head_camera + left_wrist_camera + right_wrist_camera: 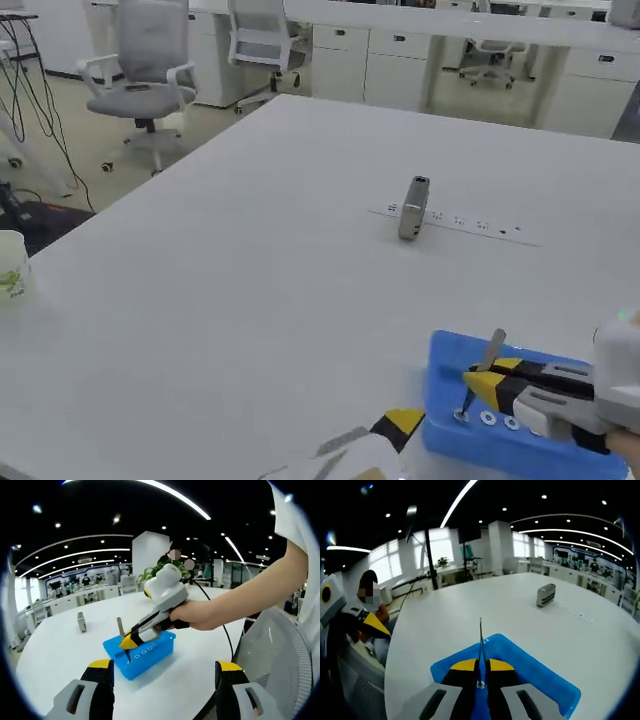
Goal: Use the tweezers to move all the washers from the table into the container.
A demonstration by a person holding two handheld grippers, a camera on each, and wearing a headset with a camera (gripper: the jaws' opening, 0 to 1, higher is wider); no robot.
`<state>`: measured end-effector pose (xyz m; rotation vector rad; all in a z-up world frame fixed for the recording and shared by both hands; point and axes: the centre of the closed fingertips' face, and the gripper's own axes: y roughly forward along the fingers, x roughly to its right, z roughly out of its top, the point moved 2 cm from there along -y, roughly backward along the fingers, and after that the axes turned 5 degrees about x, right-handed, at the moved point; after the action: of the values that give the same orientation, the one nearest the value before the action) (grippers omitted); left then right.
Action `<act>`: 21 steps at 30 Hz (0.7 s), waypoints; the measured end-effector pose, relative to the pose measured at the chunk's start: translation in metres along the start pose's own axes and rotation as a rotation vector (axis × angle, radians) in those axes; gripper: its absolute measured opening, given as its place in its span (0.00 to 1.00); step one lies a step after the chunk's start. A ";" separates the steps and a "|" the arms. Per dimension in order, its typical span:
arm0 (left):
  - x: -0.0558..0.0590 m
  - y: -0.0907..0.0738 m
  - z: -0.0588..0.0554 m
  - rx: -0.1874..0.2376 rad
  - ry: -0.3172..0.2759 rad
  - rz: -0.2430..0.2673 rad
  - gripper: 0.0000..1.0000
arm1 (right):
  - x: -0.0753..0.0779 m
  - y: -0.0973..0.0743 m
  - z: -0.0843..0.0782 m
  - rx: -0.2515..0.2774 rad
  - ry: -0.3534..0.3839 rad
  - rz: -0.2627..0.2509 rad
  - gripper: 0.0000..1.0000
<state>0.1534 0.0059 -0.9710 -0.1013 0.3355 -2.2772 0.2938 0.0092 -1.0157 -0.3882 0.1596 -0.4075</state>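
Note:
A blue container (500,425) sits at the near right of the white table, with several washers (498,420) lying in a row inside it. My right gripper (482,384) hovers over the container, shut on metal tweezers (490,358) whose tip points down into it near the washers. In the right gripper view the gripper (481,667) pinches the tweezers (481,635) above the container (535,677). My left gripper (164,679) is open, its fingers (100,680) wide apart, just short of the container (142,655); in the head view it (400,425) sits at the bottom edge.
A small grey device (414,208) stands mid-table beside a flush socket strip (460,222). A paper cup (10,268) is at the far left edge. Office chairs (140,75) and cabinets stand beyond the table. A mesh chair back (280,655) is close behind.

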 end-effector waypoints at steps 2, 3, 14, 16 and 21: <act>0.001 0.000 -0.001 -0.003 0.004 -0.009 0.84 | -0.001 0.001 0.000 -0.005 -0.011 0.000 0.03; 0.002 0.000 -0.001 -0.003 0.002 -0.016 0.84 | -0.002 0.001 0.001 -0.006 -0.019 0.002 0.03; -0.001 0.000 -0.005 -0.009 -0.033 -0.011 0.83 | -0.016 -0.005 0.015 0.044 0.007 0.008 0.03; -0.001 -0.001 -0.005 -0.007 -0.037 -0.007 0.82 | -0.019 -0.011 0.022 0.072 0.012 0.008 0.03; -0.004 -0.002 -0.005 -0.006 -0.056 0.009 0.81 | -0.024 -0.029 0.035 0.127 0.026 0.005 0.03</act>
<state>0.1538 0.0110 -0.9754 -0.1665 0.3131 -2.2603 0.2694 0.0065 -0.9702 -0.2579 0.1591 -0.4155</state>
